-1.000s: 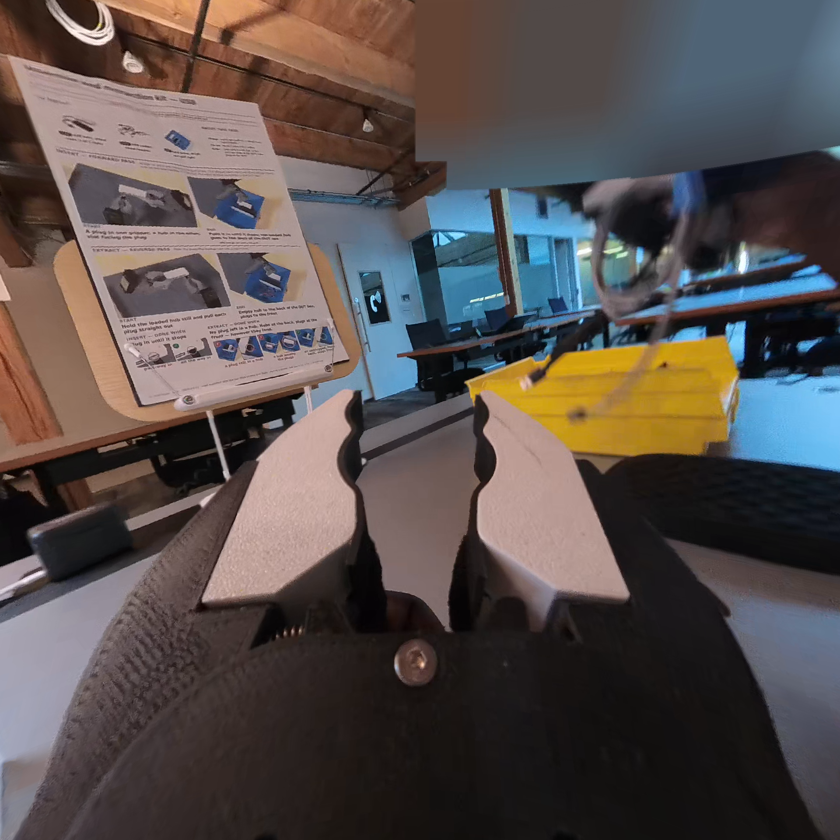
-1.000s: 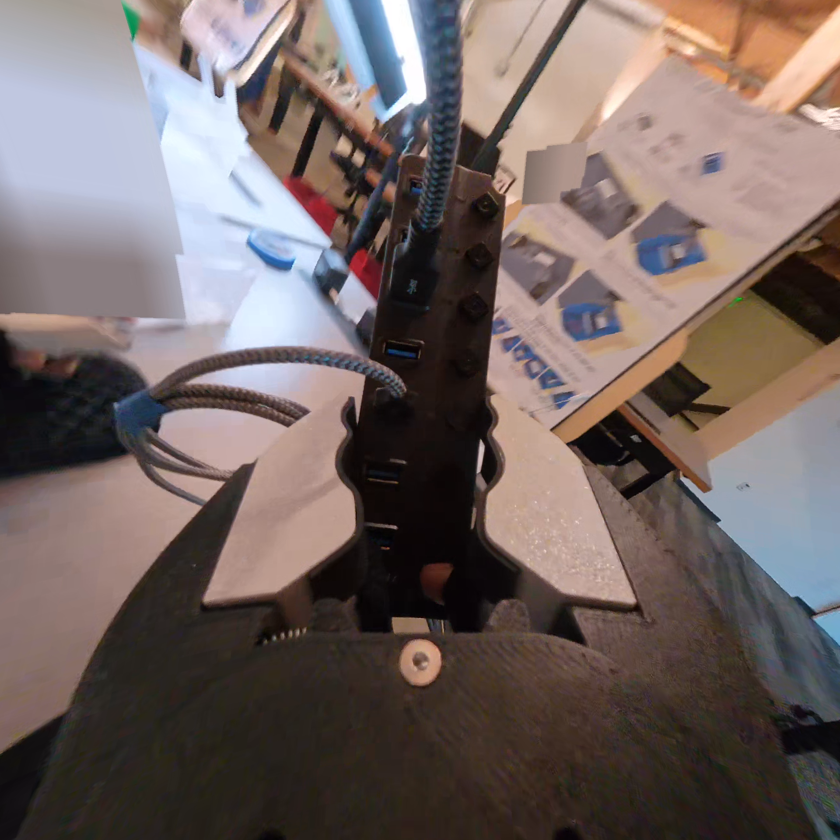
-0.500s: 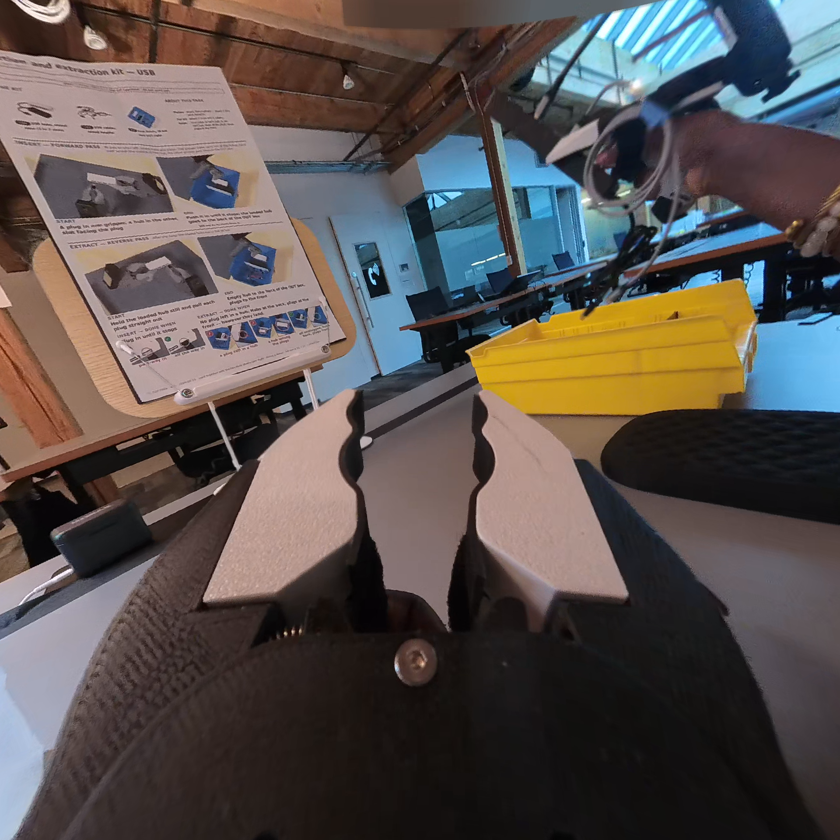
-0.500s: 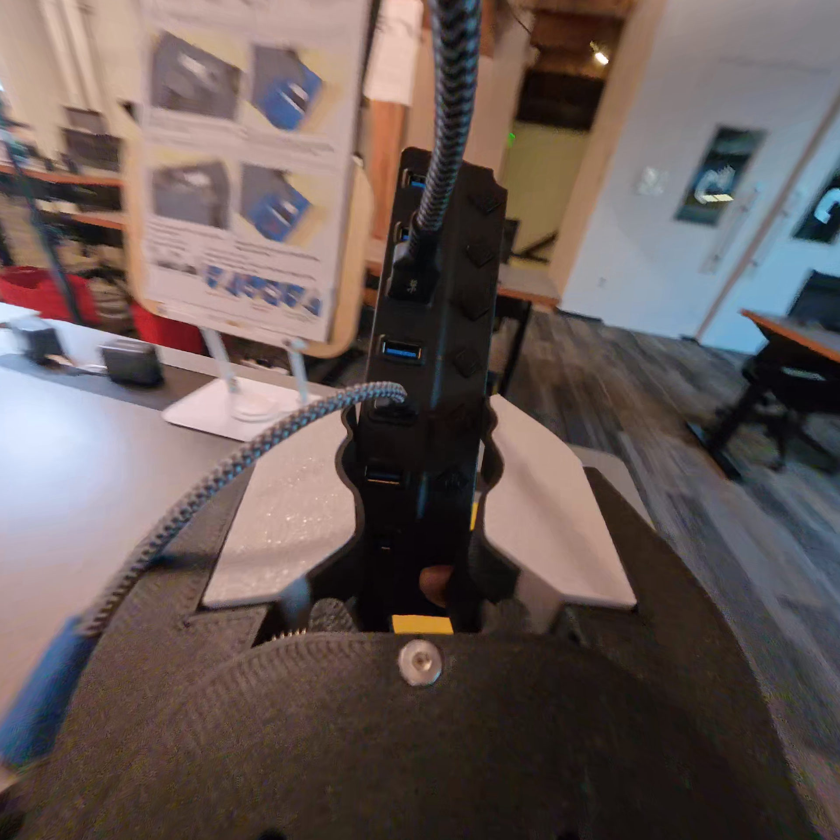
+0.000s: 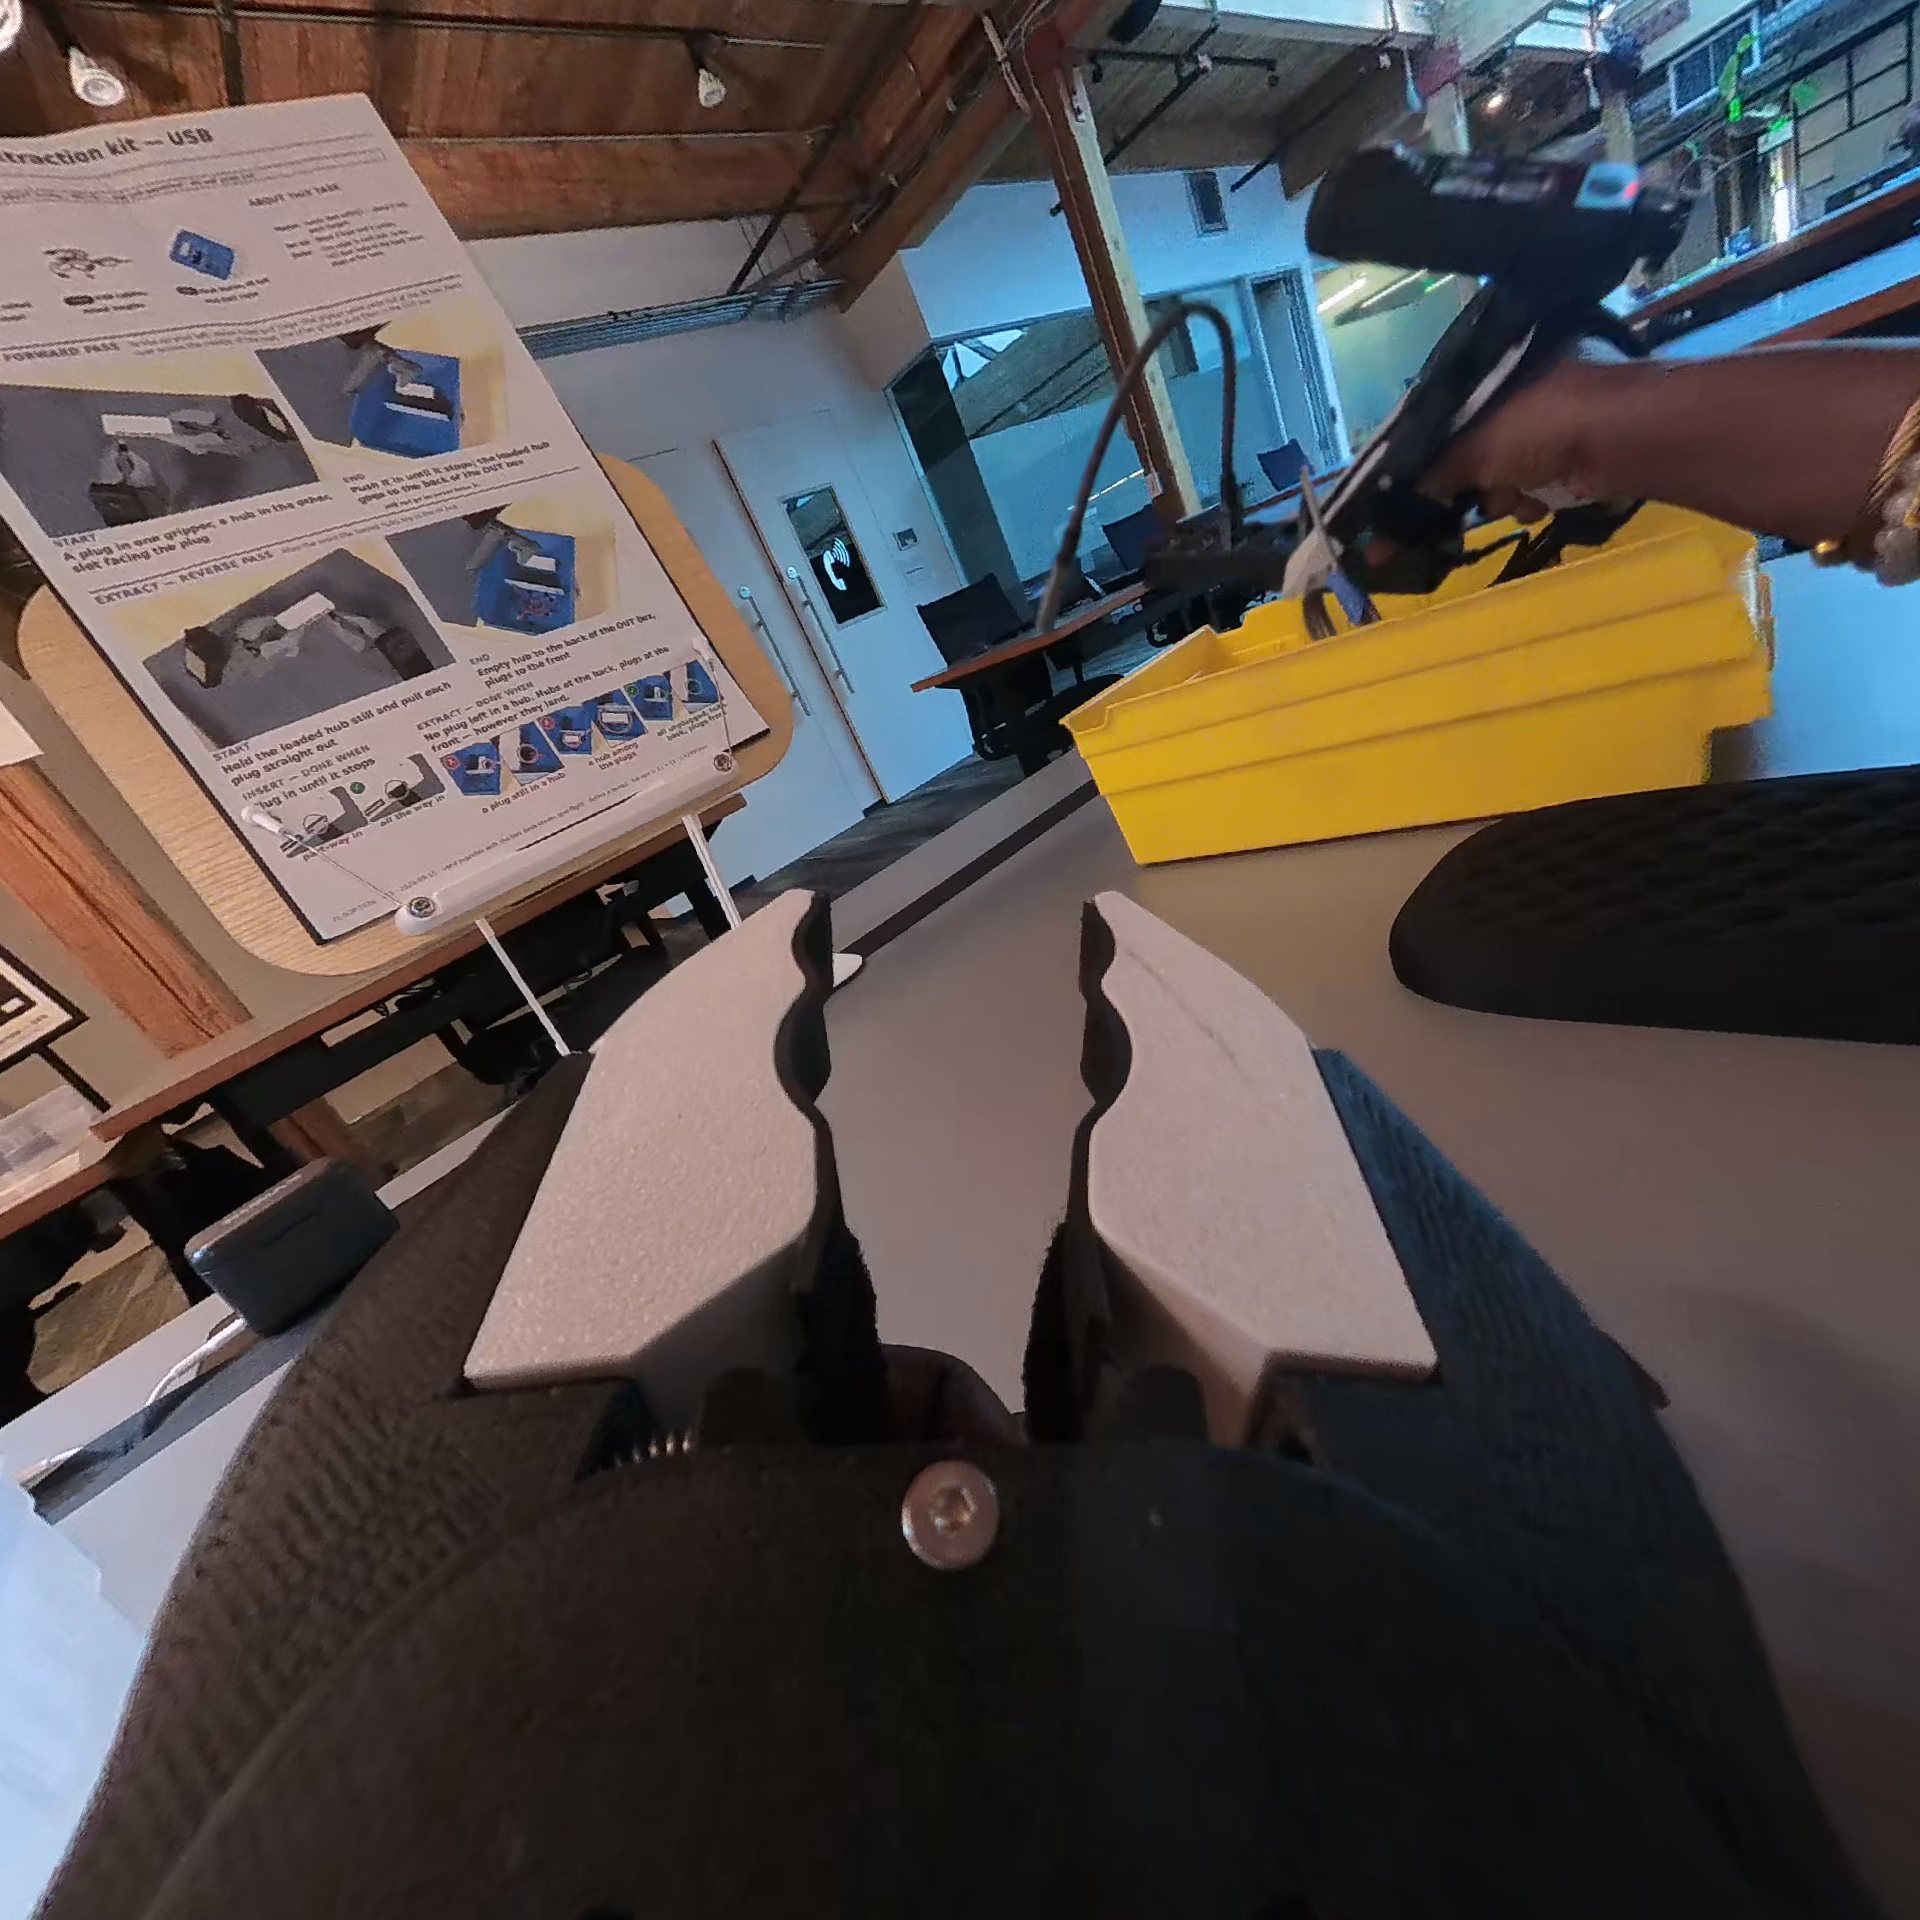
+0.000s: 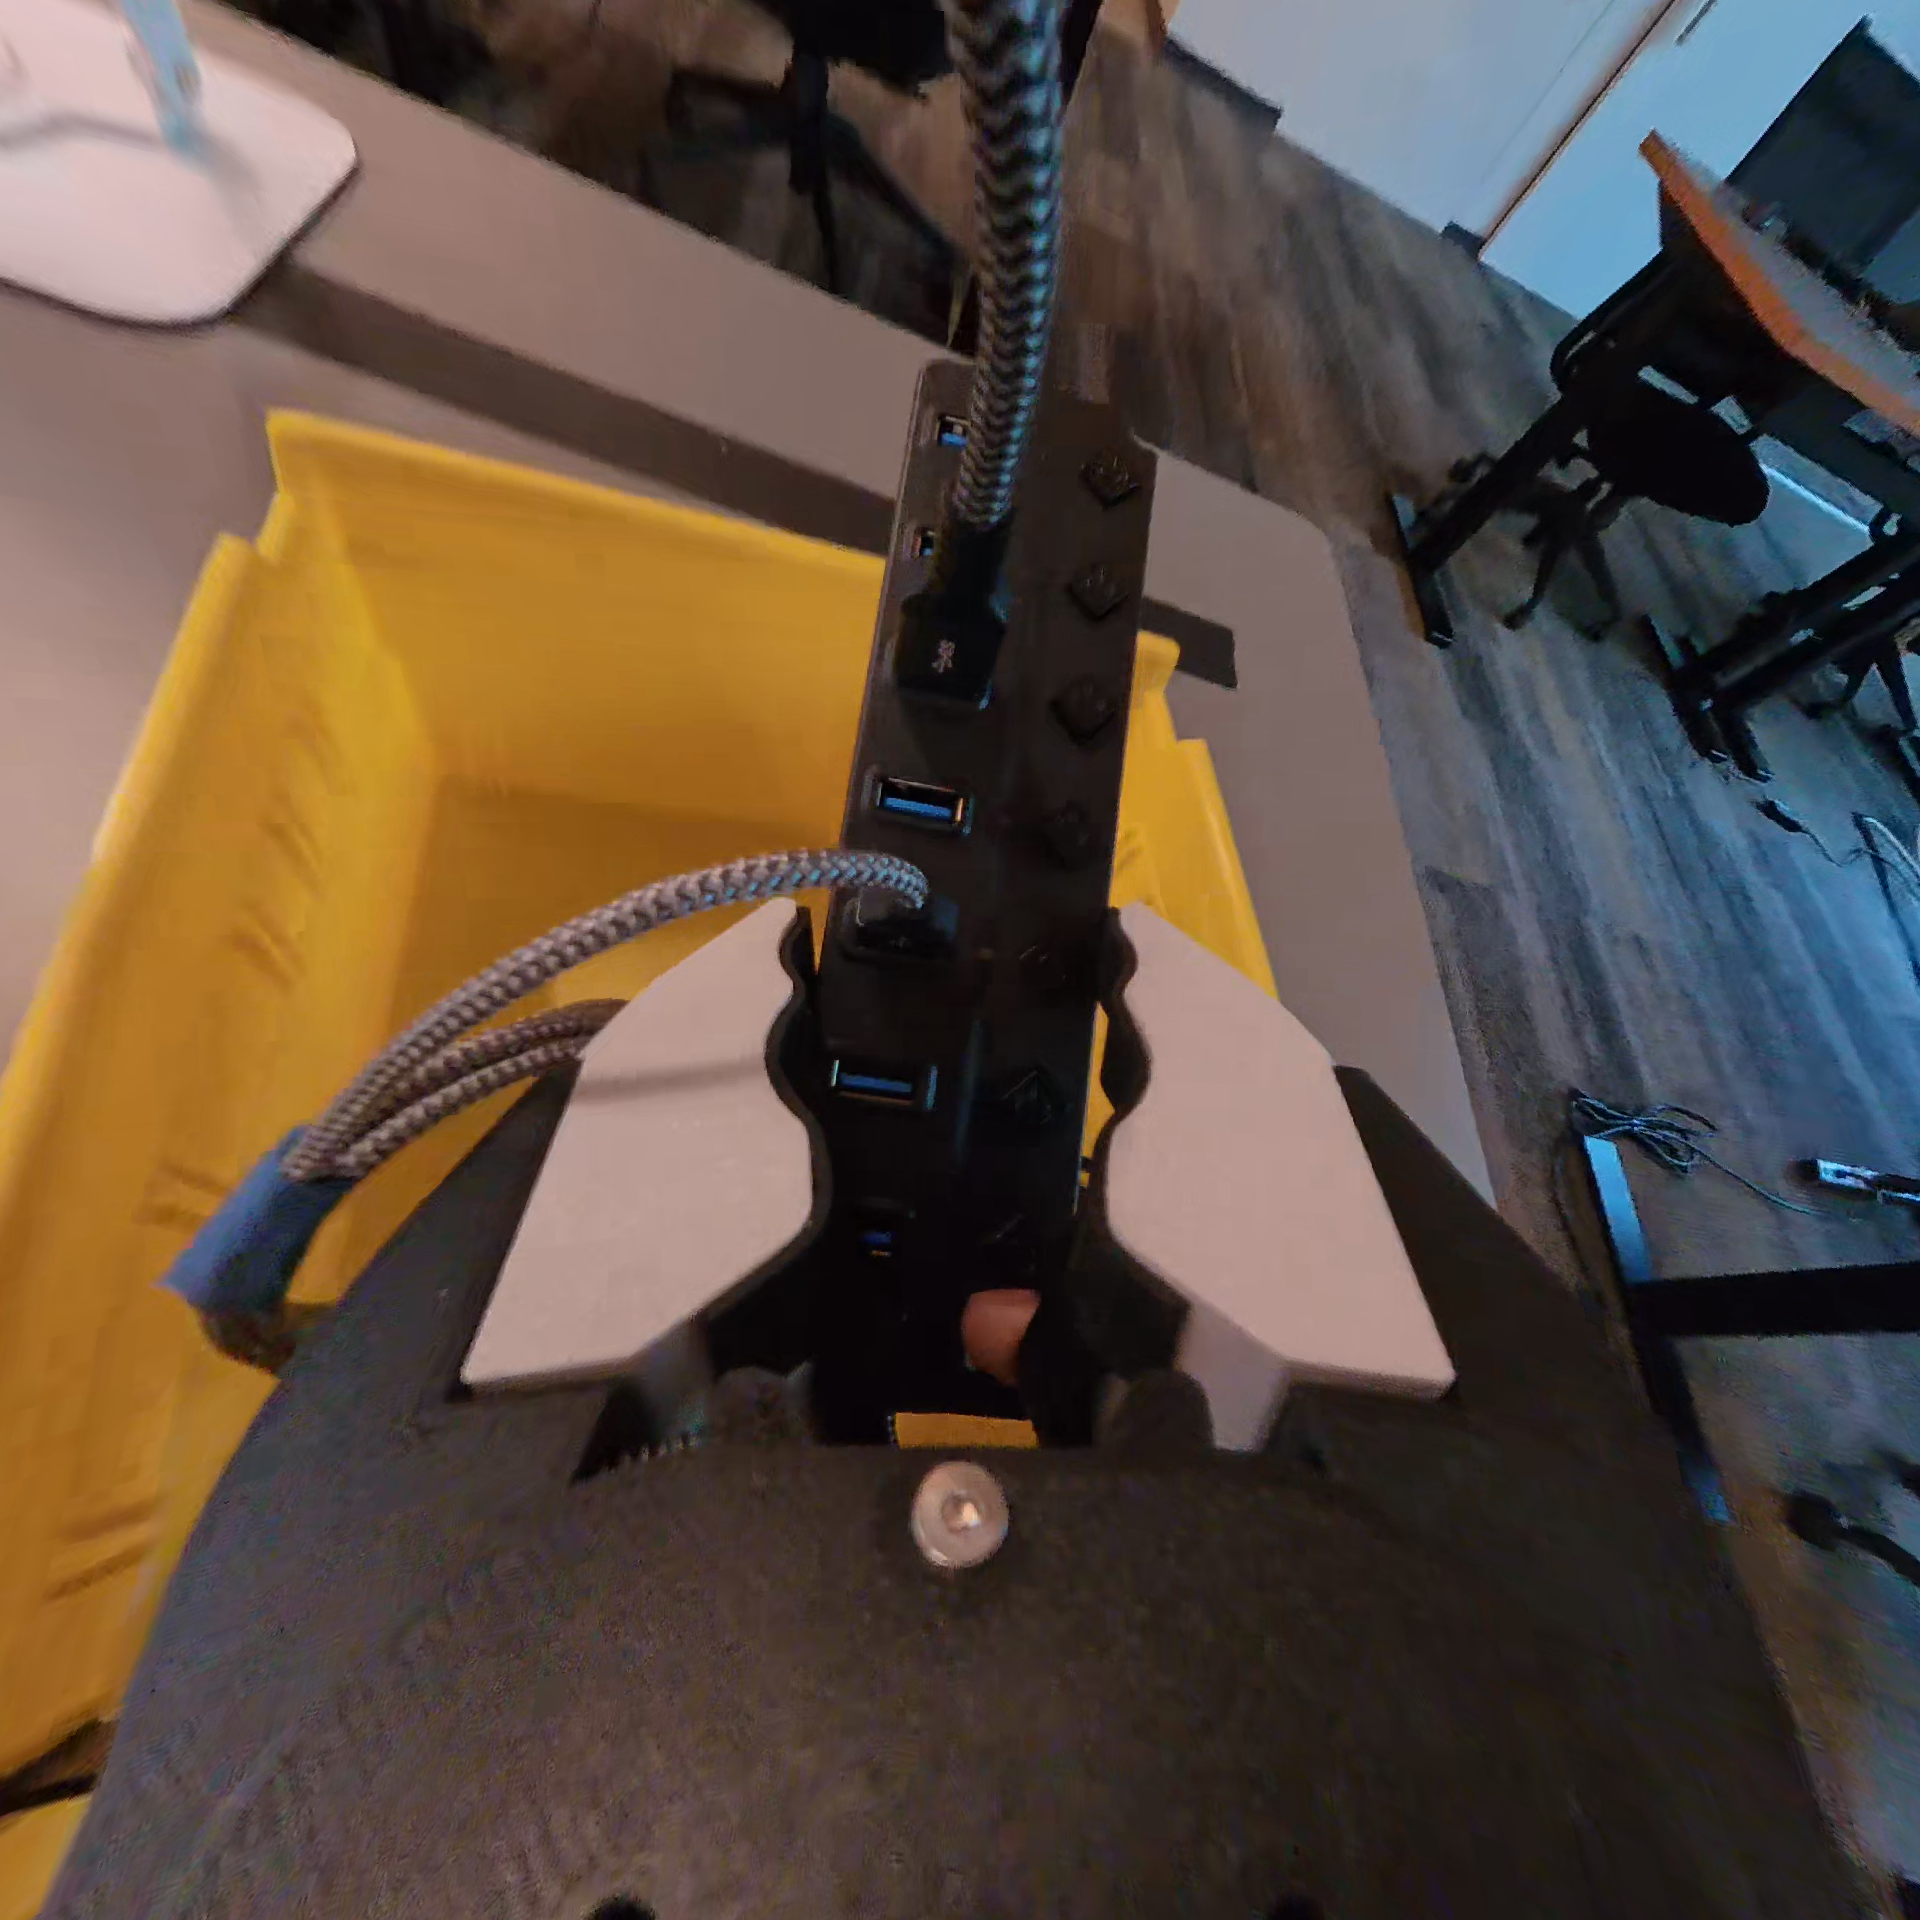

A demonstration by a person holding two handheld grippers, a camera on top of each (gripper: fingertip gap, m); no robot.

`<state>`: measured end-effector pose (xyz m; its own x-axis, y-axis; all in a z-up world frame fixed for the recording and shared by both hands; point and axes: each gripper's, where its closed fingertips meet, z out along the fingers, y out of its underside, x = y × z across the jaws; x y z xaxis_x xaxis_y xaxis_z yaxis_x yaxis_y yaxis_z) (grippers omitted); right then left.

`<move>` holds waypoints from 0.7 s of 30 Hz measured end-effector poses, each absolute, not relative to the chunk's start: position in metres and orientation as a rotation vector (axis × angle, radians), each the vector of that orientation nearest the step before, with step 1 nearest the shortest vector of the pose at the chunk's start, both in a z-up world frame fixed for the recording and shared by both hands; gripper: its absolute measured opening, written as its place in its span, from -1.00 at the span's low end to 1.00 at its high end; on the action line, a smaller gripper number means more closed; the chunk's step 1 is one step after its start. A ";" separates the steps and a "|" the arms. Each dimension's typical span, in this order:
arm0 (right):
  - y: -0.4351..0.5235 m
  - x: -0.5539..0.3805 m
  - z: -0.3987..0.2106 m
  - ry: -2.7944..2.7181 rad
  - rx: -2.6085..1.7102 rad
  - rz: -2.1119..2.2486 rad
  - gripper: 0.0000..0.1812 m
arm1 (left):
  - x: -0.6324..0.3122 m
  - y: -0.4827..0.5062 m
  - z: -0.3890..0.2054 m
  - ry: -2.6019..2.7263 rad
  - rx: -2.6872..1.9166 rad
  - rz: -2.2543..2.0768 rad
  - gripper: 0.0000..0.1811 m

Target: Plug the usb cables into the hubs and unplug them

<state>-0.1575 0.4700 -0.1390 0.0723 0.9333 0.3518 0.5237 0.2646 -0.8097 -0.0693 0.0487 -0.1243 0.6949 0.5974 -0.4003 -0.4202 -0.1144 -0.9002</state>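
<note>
A: The right gripper (image 6: 956,1049) clamps the black hub (image 6: 997,831) over the yellow bin (image 6: 436,665), two braided cables (image 6: 665,935) plugged in.

B: The left gripper (image 5: 951,1029) sits slack, empty. A dangling cable could snag the bin's rim.

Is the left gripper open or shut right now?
Open: the left gripper has a clear gap between its grey fingers, nothing between them.

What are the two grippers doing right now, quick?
Left gripper: open, holding nothing.
Right gripper: shut on the black usb hub, over the yellow bin.
</note>
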 end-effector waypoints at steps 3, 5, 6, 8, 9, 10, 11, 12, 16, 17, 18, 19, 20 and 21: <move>0.466 -0.159 -0.156 -1.628 -1.396 0.499 -0.42 | -0.070 0.048 -0.124 -0.161 -1.442 0.869 -0.49; 0.465 -0.159 -0.166 -1.648 -1.405 0.487 -0.42 | -0.070 0.048 -0.124 -0.162 -1.442 0.869 -0.49; 0.464 -0.159 -0.170 -1.657 -1.412 0.486 -0.42 | -0.070 0.048 -0.124 -0.162 -1.443 0.871 -0.50; 0.464 -0.159 -0.178 -1.672 -1.425 0.474 -0.42 | -0.070 0.048 -0.124 -0.161 -1.446 0.874 -0.50; 0.464 -0.158 -0.179 -1.679 -1.424 0.456 -0.42 | -0.070 0.048 -0.124 -0.161 -1.446 0.875 -0.49; 0.464 -0.158 -0.180 -1.683 -1.418 0.445 -0.42 | -0.070 0.048 -0.125 -0.162 -1.448 0.874 -0.49; 0.464 -0.158 -0.180 -1.689 -1.415 0.439 -0.42 | -0.070 0.048 -0.125 -0.162 -1.450 0.874 -0.49; 0.463 -0.158 -0.182 -1.702 -1.420 0.428 -0.42 | -0.070 0.048 -0.125 -0.161 -1.451 0.875 -0.49; 0.455 -0.149 -0.210 -1.918 -1.538 0.368 -0.47 | -0.071 0.048 -0.125 -0.161 -1.452 0.877 -0.49; 0.451 -0.145 -0.219 -1.986 -1.576 0.368 -0.50 | -0.070 0.048 -0.125 -0.160 -1.452 0.878 -0.50; 0.448 -0.143 -0.222 -2.025 -1.602 0.387 -0.50 | -0.071 0.048 -0.125 -0.160 -1.450 0.880 -0.50; 0.446 -0.143 -0.221 -2.025 -1.612 0.421 -0.49 | -0.071 0.048 -0.124 -0.160 -1.449 0.881 -0.49; 0.445 -0.144 -0.215 -2.005 -1.609 0.462 -0.48 | -0.071 0.048 -0.124 -0.161 -1.449 0.882 -0.49; 0.443 -0.143 -0.207 -1.980 -1.599 0.505 -0.46 | -0.071 0.047 -0.124 -0.164 -1.449 0.882 -0.49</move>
<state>-0.1434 0.4432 -0.2069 -0.1500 0.9731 0.1749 0.7706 0.2259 -0.5960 -0.0712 0.0473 -0.1245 0.6859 0.6055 -0.4037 -0.4206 -0.1229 -0.8989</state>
